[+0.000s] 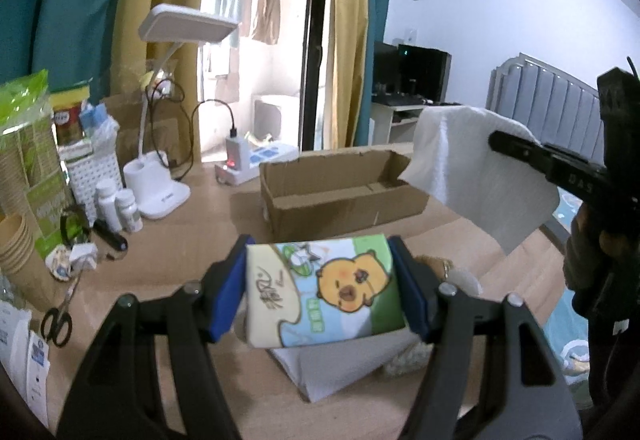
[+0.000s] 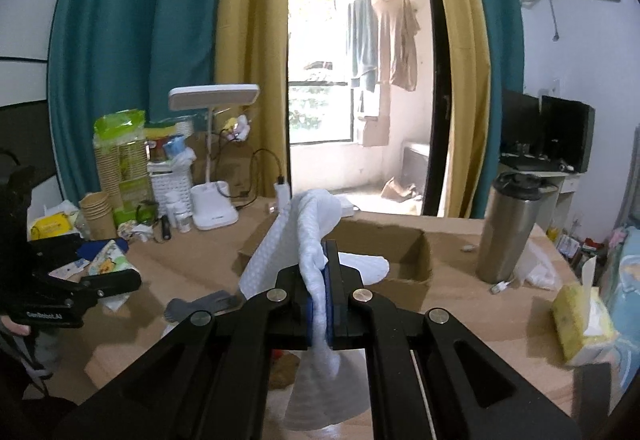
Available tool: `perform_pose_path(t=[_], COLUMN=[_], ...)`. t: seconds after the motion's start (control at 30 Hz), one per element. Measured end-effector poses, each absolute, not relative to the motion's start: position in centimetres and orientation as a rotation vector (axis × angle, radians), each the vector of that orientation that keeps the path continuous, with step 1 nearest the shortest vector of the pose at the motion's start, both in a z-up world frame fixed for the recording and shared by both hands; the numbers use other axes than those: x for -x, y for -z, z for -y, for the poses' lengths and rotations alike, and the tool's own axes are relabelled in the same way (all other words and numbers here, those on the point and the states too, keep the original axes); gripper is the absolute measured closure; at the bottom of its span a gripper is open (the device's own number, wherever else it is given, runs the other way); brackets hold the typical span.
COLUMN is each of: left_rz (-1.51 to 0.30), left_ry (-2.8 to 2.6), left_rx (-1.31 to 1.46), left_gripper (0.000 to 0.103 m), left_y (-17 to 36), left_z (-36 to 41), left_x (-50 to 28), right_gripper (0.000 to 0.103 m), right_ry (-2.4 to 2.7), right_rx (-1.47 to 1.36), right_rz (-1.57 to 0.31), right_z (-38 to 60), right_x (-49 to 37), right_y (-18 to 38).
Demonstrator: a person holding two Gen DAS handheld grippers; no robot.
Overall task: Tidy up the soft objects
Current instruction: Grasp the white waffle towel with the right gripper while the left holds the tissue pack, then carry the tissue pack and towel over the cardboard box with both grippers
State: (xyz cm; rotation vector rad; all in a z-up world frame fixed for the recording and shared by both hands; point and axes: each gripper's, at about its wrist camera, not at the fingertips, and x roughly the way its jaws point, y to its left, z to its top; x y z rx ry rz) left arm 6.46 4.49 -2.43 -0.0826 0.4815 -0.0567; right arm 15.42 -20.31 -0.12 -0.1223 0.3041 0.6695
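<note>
My left gripper (image 1: 320,288) is shut on a tissue pack (image 1: 324,290) printed with a yellow cartoon chick, held above the wooden table (image 1: 180,256). The pack also shows at the left of the right wrist view (image 2: 110,258). My right gripper (image 2: 322,280) is shut on a white cloth (image 2: 312,236) that drapes over and under its jaws. In the left wrist view the cloth (image 1: 468,167) hangs at the right, above the right end of the open cardboard box (image 1: 340,191). The box (image 2: 416,260) sits just beyond my right gripper.
A desk lamp (image 1: 168,127), white bottles (image 1: 118,203), paper cups (image 1: 16,244), scissors (image 1: 60,316) and clutter line the table's left. A grey sock (image 2: 200,304), steel tumbler (image 2: 508,228) and yellow tissue box (image 2: 584,324) lie on the table. White cloth (image 1: 340,364) lies under the pack.
</note>
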Motion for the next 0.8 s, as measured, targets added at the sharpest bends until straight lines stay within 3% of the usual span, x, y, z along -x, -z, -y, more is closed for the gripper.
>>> perform_pose_path(t=[0.8], left_rz=[-0.402], left_ry=[0.119], left_rx=[0.127], left_gripper=[0.035], left_y=[0.3], left_z=[-5.0], left_x=[-16.7], right_gripper=[0.098], right_ry=[-0.660], right_rx=[0.157], right_rz=[-0.238], right_z=[19.6], right_x=[-21.2], right_y=[-1.0])
